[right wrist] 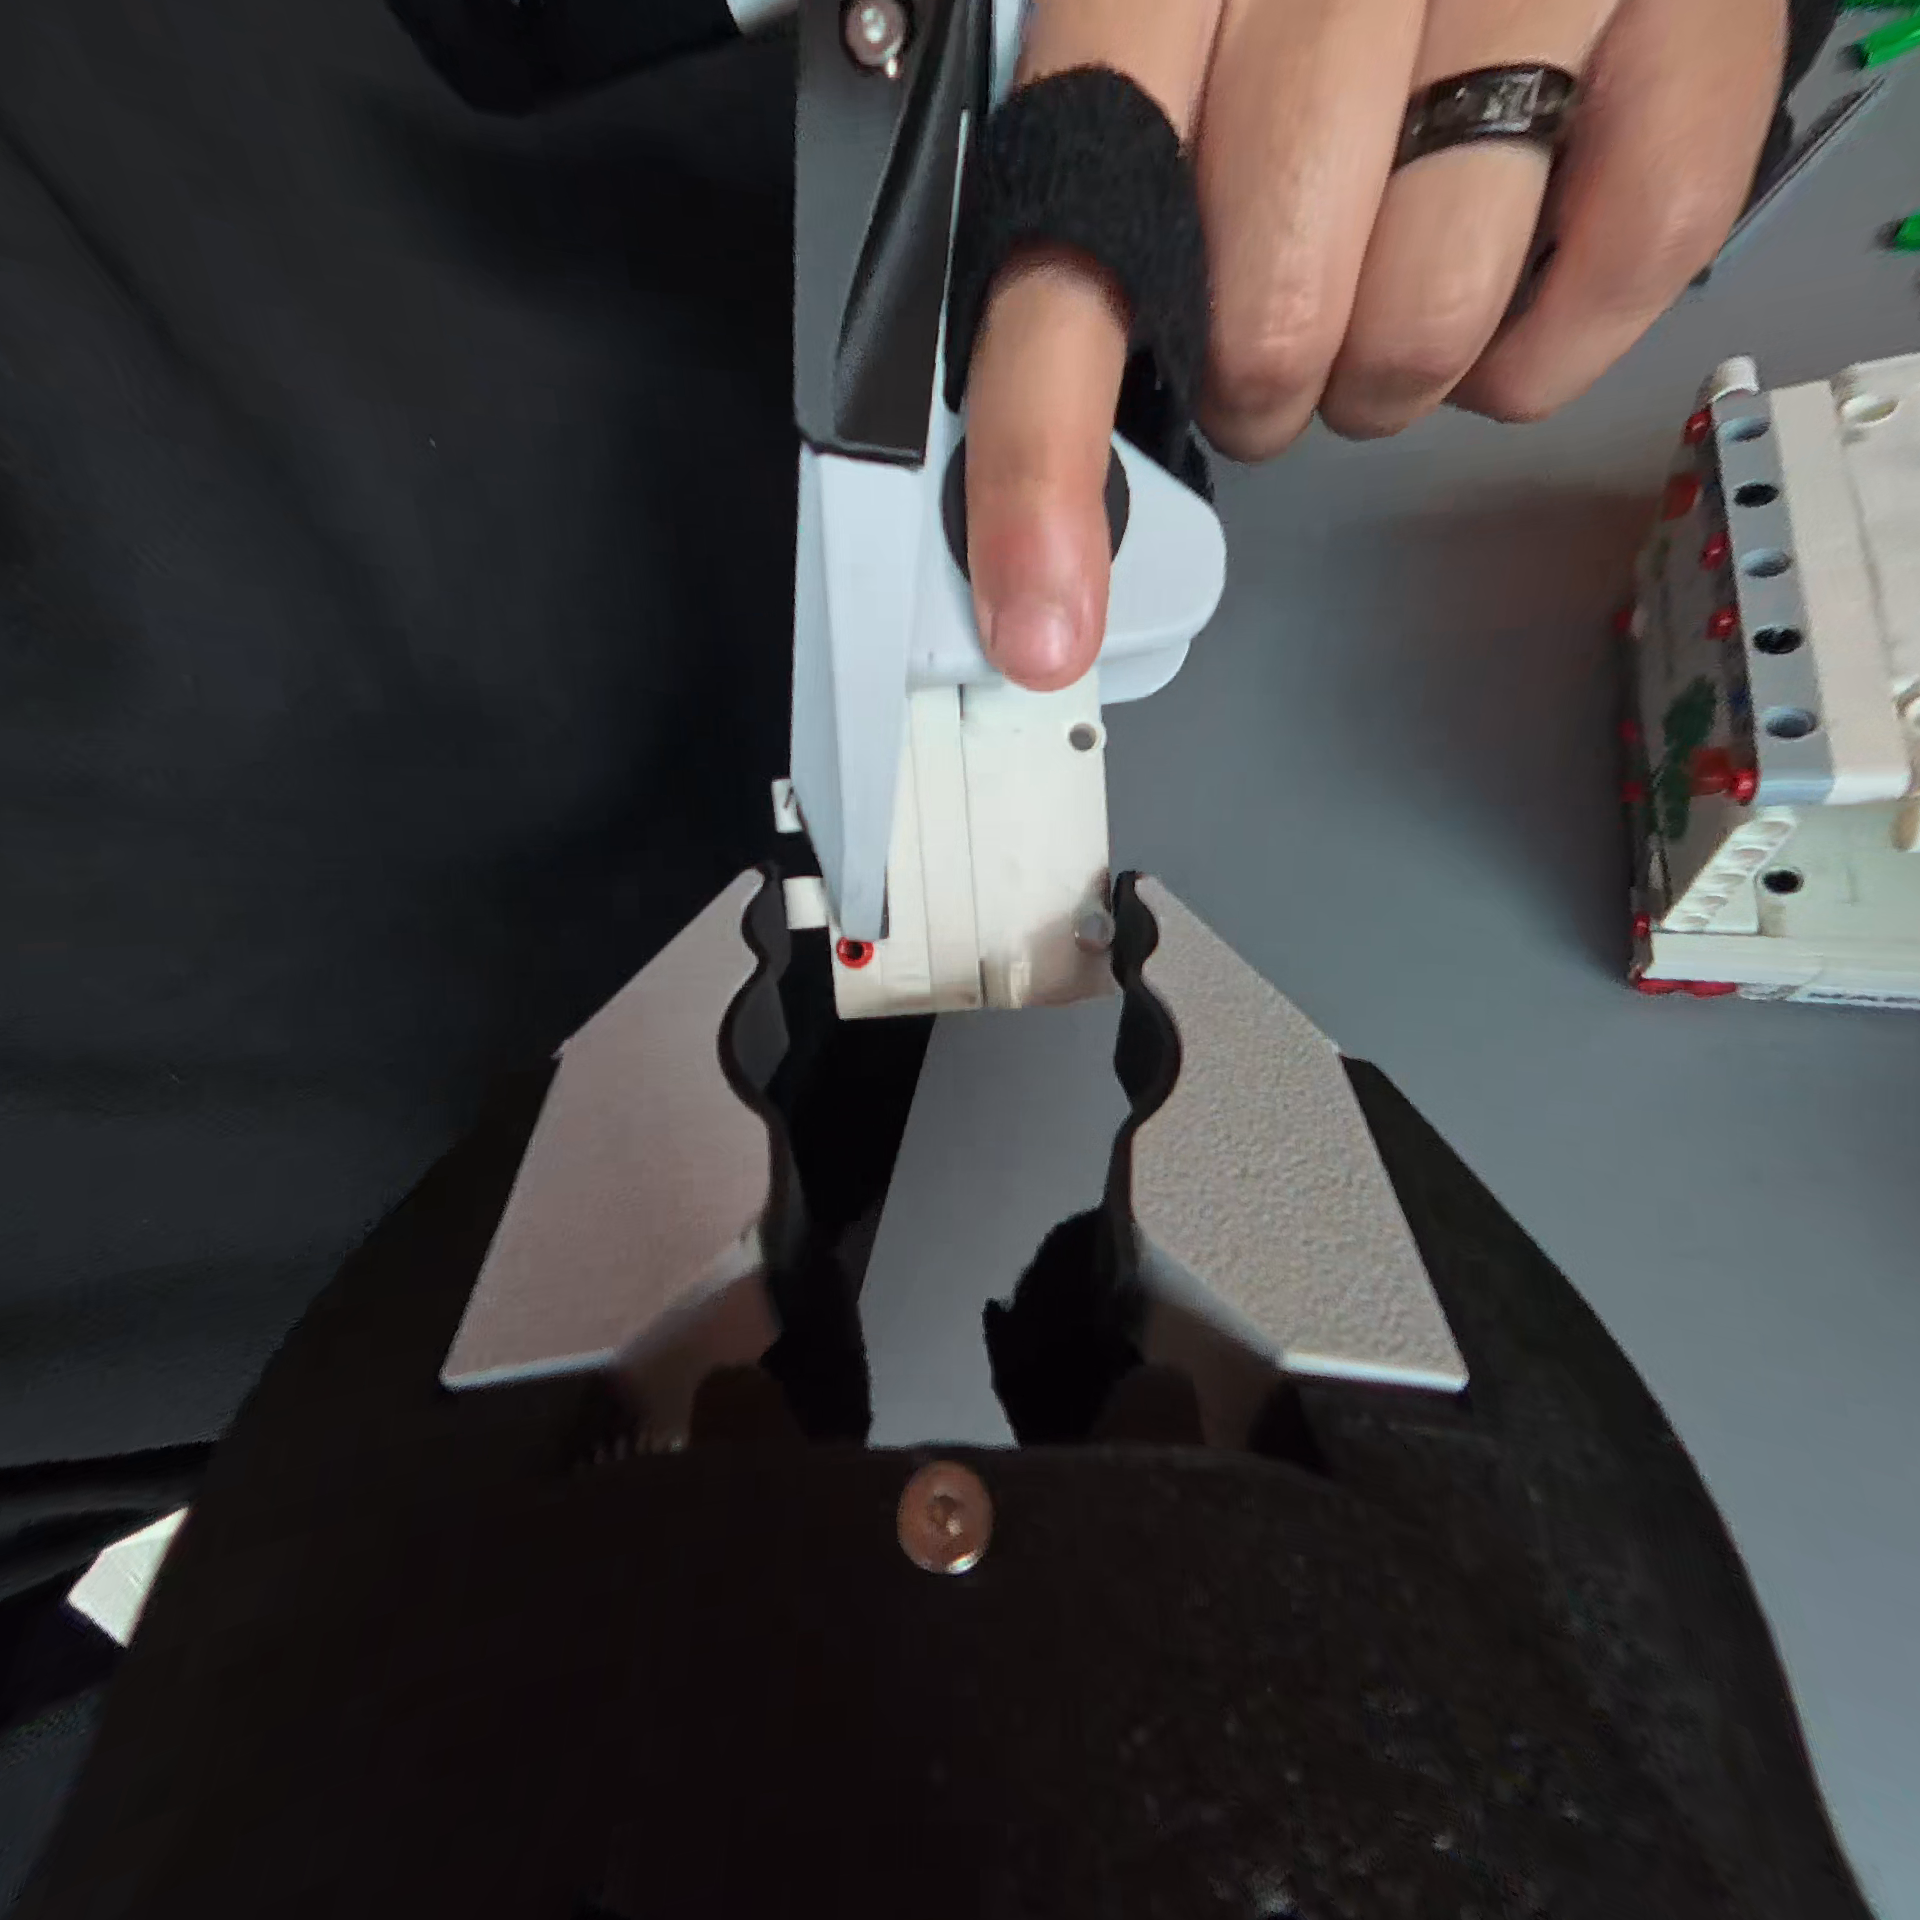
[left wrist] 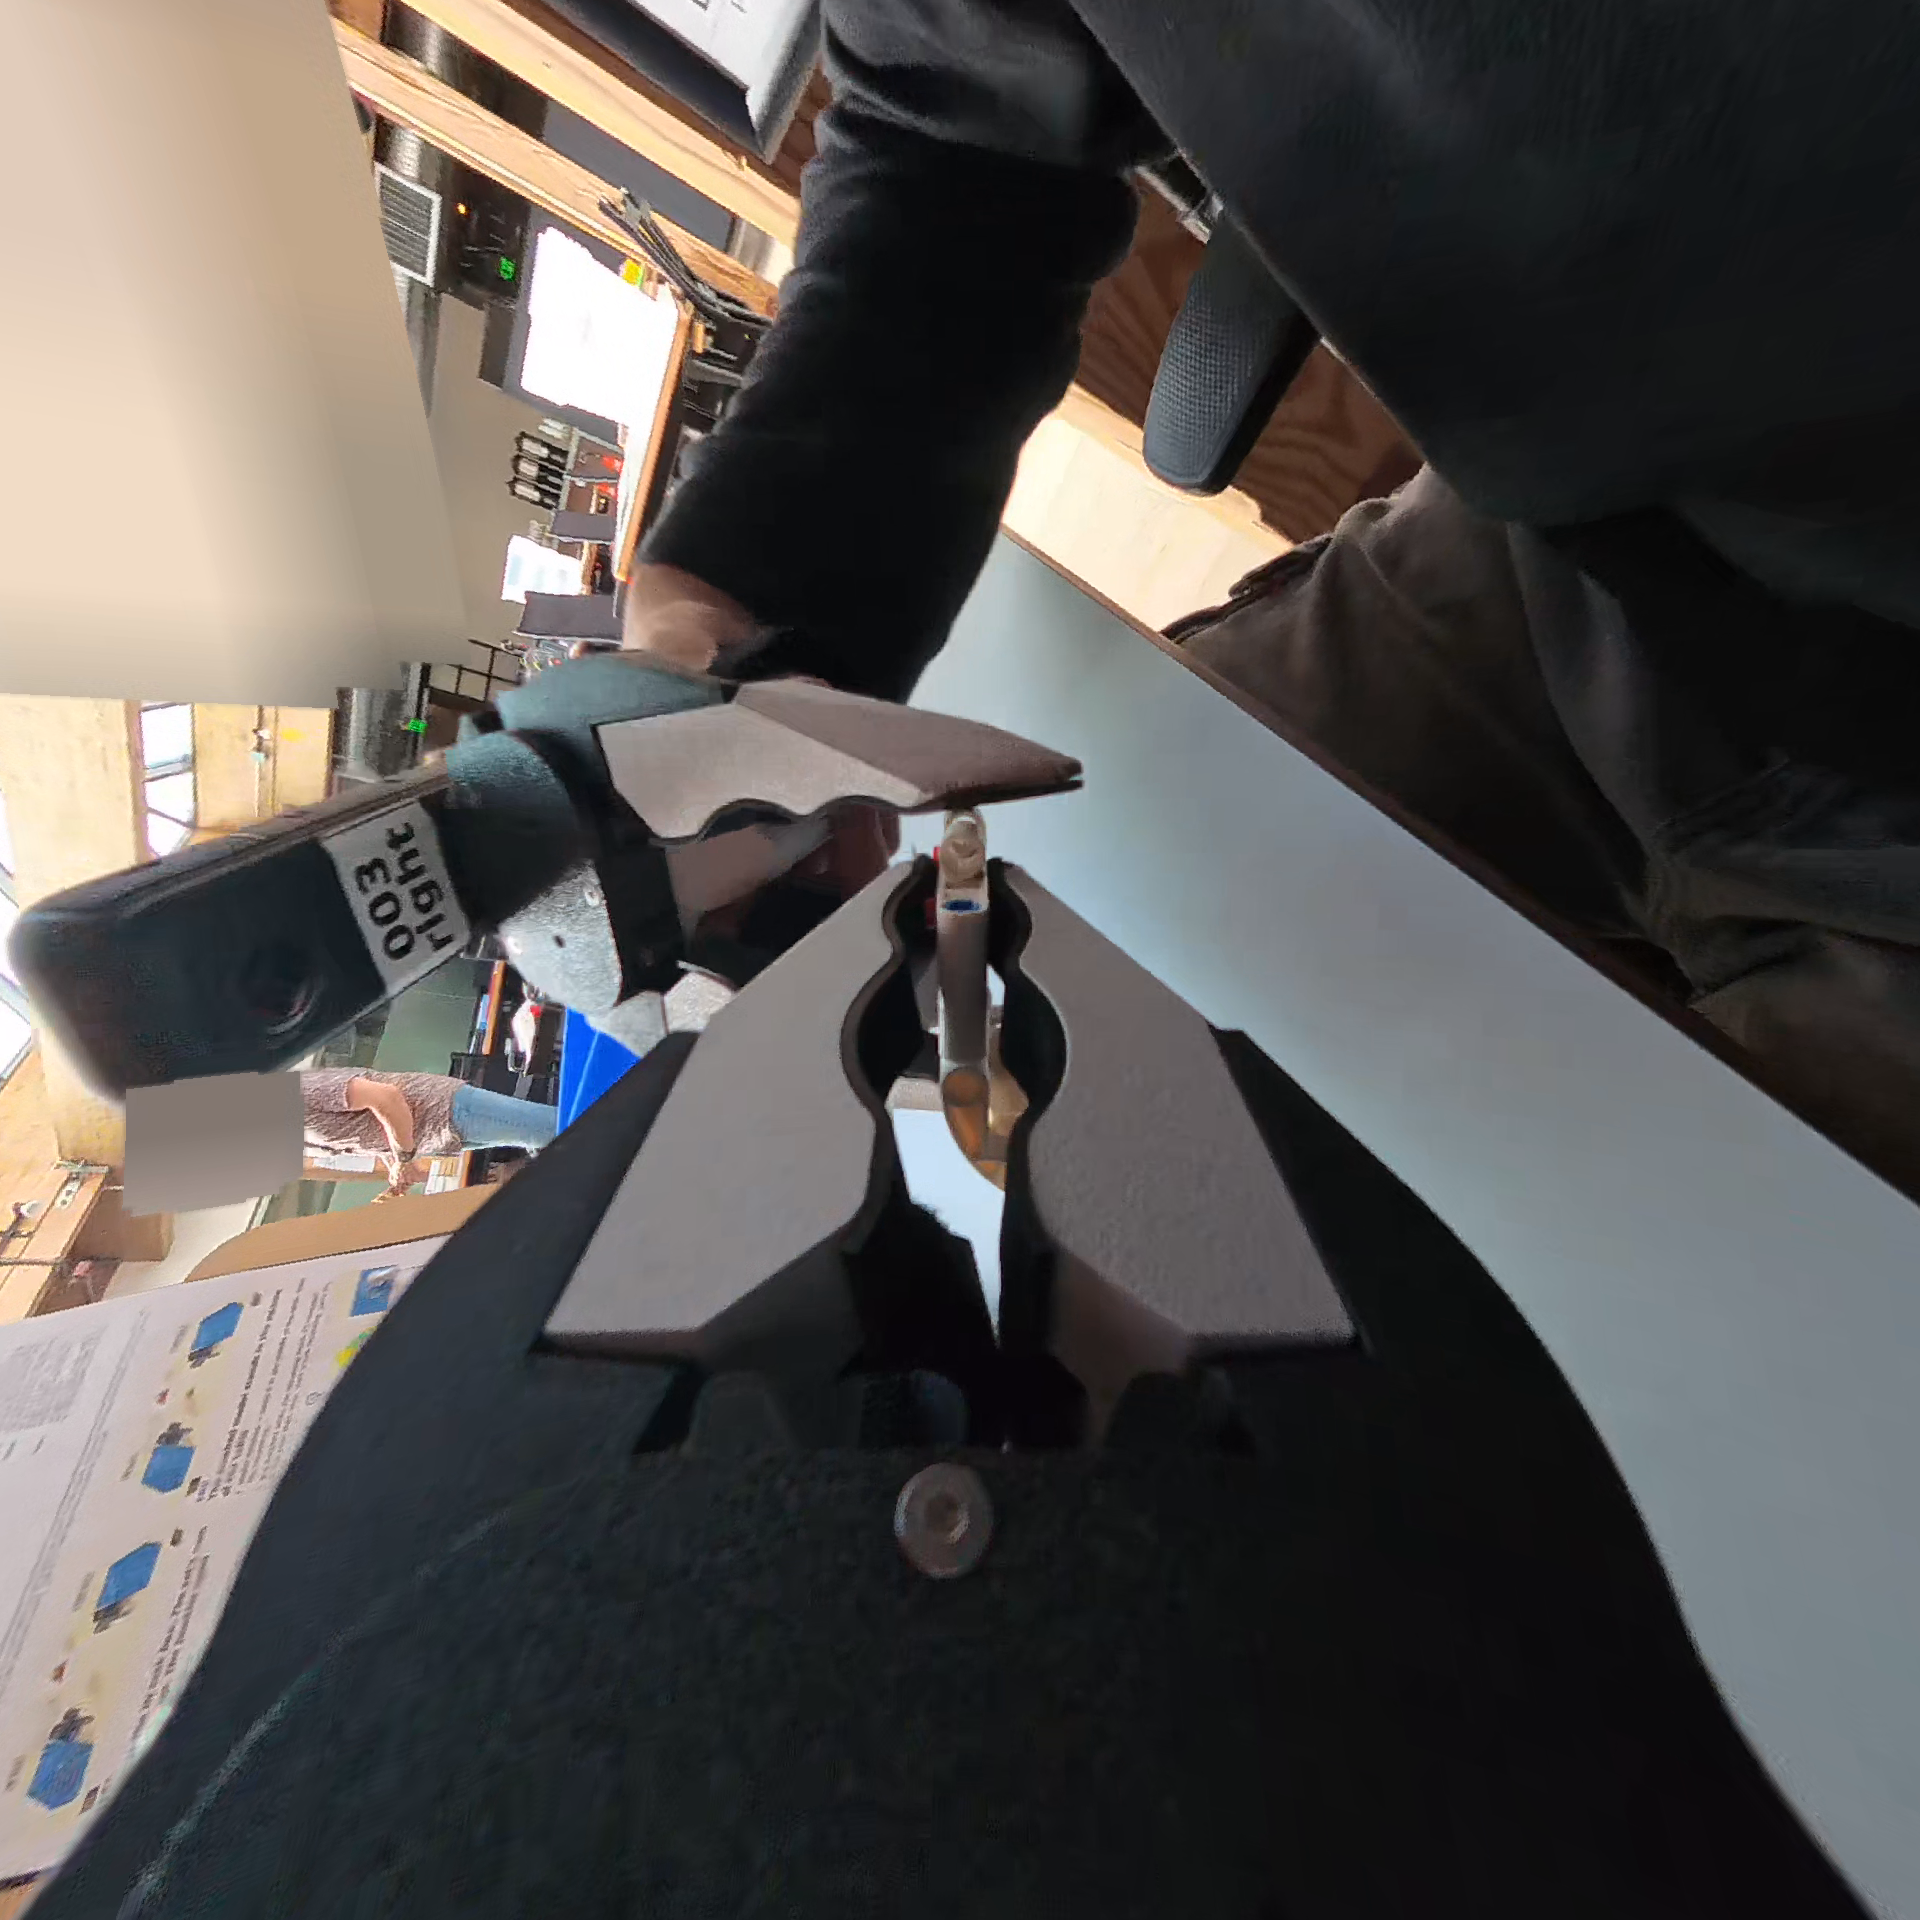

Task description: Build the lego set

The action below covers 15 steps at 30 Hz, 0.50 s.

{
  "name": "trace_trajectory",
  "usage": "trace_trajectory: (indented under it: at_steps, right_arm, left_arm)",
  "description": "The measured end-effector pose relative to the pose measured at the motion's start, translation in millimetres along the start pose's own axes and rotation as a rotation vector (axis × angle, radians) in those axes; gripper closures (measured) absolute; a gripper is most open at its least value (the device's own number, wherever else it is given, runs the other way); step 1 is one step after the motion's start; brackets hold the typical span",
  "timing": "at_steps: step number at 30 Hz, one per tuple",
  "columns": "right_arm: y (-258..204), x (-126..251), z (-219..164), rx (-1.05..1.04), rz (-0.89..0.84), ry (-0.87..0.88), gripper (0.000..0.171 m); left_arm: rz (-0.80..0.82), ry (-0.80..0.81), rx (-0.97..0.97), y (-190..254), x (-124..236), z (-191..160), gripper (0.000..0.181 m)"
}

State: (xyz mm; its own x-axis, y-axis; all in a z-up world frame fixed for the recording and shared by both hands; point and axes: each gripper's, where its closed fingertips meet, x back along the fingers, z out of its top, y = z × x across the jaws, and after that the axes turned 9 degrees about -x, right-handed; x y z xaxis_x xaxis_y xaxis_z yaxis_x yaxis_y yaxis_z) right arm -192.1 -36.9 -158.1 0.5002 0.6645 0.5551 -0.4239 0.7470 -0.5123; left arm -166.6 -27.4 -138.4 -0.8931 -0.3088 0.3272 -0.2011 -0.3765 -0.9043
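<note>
A flat white lego panel (right wrist: 1029,883) with a red pin and a grey pin is held in the air between both grippers. My left gripper (left wrist: 961,883) is shut on it, and it shows edge-on (left wrist: 961,966) between the pads. The left gripper's pale finger (right wrist: 852,675) and the hand holding it reach down from the top. My right gripper (right wrist: 945,904) straddles the panel's lower end, with a pad against each side edge. In the left wrist view the right gripper's upper finger (left wrist: 883,748) lies on the panel's top end.
A partly built white and grey lego model (right wrist: 1766,727) with red studs and green bits stands on the grey table (right wrist: 1403,831) at the right. An instruction sheet (left wrist: 156,1507) lies at the lower left. The person's dark clothing fills the left of the right wrist view. Both grippers' tips are close together, under 4 cm apart.
</note>
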Motion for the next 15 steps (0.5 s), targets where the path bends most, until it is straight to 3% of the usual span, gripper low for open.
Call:
trace_trajectory:
  at_steps: [1, 7, 9, 12, 15]
  right_arm:
    - [3.0, -0.7, -2.5, 0.005, -0.025, -0.019, 0.110]
    - [38.5, 18.7, -10.6, -0.085, -0.242, 0.060, 0.110]
    - [69.7, 38.9, -24.4, -0.161, -0.445, 0.059, 0.110]
    - [109.3, 69.8, -49.6, -0.274, -0.752, -0.010, 0.110]
    - [126.4, 75.7, -60.8, -0.296, -0.897, -0.098, 0.110]
  left_arm:
    - [-0.004, -0.019, 0.003, 2.5, -1.3, -2.3, 0.176]
    - [0.038, -0.206, 0.106, 5.8, 3.4, -41.9, 0.159]
    - [0.057, -0.244, 0.200, 4.3, 12.4, -56.7, 0.149]
    - [0.103, -0.263, 0.395, -5.1, 29.4, -77.4, 0.153]
    - [0.228, -0.245, 0.618, -25.3, 54.4, -99.8, 0.156]
